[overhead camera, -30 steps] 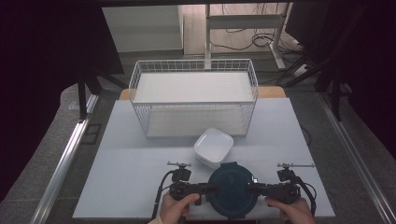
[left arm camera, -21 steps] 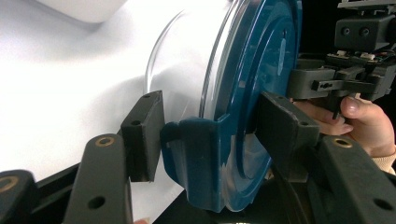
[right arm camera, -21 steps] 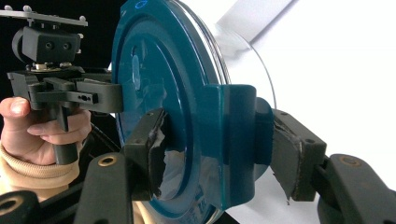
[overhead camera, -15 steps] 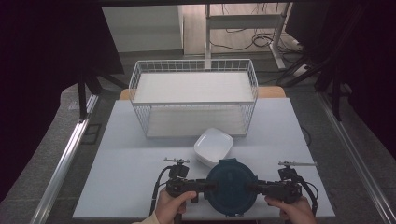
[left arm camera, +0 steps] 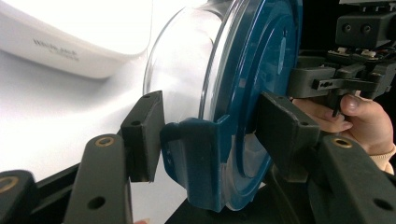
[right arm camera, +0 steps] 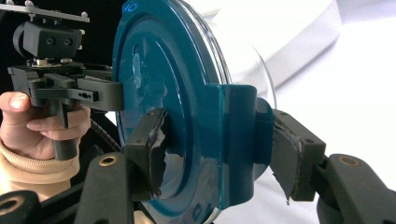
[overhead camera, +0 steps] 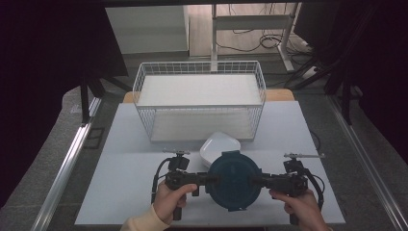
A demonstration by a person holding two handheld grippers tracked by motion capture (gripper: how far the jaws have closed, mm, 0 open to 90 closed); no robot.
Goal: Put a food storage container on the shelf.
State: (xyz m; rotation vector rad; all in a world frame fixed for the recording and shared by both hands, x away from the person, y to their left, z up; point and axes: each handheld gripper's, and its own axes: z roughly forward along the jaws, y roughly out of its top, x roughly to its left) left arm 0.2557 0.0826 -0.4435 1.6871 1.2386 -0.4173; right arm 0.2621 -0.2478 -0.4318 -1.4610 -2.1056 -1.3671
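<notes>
A round glass container with a dark teal clip-on lid [overhead camera: 234, 180] hangs a little above the white table [overhead camera: 125, 168], held from both sides. My left gripper [overhead camera: 211, 179] is shut on its left edge. In the left gripper view one pad presses a teal latch [left arm camera: 201, 149] and the other the lid's top. My right gripper [overhead camera: 256, 180] is shut on the opposite edge. In the right gripper view its worn pads [right arm camera: 152, 149] clamp the lid [right arm camera: 154, 60] and a latch. The glass body [left arm camera: 182, 60] looks empty.
A white rounded-square dish [overhead camera: 219, 146] sits on the table just behind the container. A white wire basket [overhead camera: 199, 103] stands at the back of the table. Dark floor and metal rails lie on both sides.
Both grippers have lifted the lidded container off the table, and it now partly overlaps the white dish in the high view. The grip on it looks the same.
</notes>
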